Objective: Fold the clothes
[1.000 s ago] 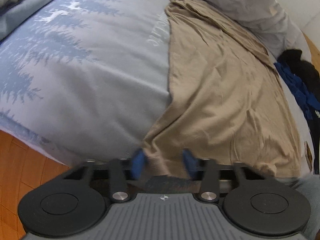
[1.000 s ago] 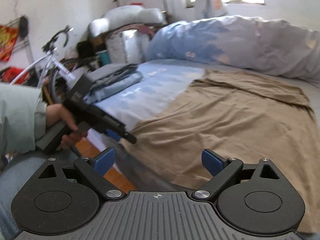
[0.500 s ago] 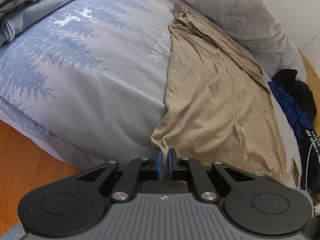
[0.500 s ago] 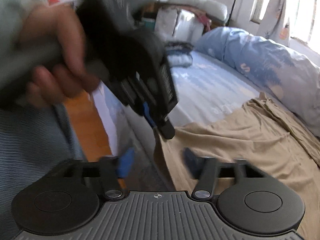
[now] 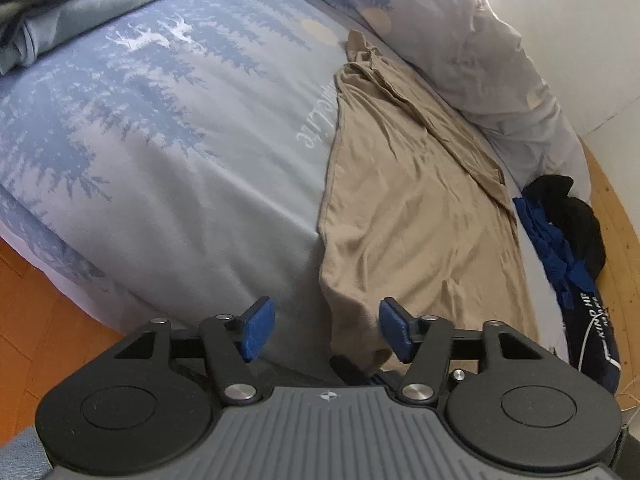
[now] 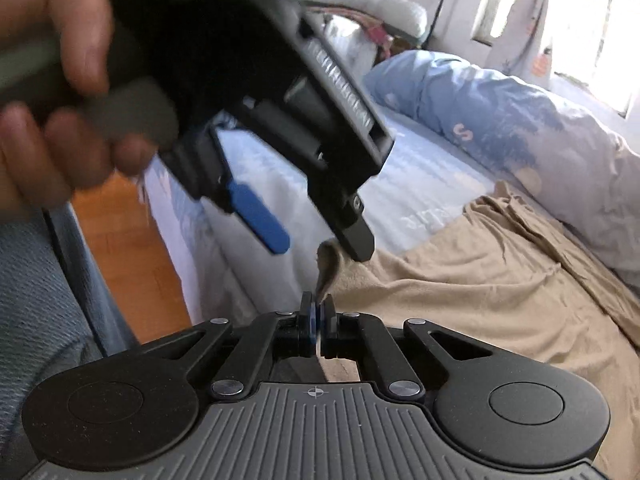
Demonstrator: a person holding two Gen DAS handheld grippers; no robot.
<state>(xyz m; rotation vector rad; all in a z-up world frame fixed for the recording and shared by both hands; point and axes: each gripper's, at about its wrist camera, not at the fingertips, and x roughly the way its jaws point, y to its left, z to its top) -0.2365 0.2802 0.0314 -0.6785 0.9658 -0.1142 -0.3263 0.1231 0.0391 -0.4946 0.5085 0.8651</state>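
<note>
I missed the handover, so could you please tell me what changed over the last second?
The left hand-held gripper shut on the tan shirt corner, then opened. The right hand-held gripper moved in and shut on that corner. The shirt's far part, the bed and the folded pile stayed put.

- The right gripper (image 6: pixel 317 316) is pinched tight on a corner of the tan cloth (image 6: pixel 480 292).
- The left gripper (image 6: pixel 320 232) is just above it, with its blue pad (image 6: pixel 260 220) and black finger spread apart.
- A hand (image 6: pixel 52 92) holds that gripper's handle.
- The tan cloth lies spread on the bed (image 6: pixel 420 168), which has a blue sheet.
- A blue and grey quilt (image 6: pixel 540 128) is bunched up behind the cloth.
- An orange wood floor (image 6: pixel 132 248) shows beside the bed.
</note>
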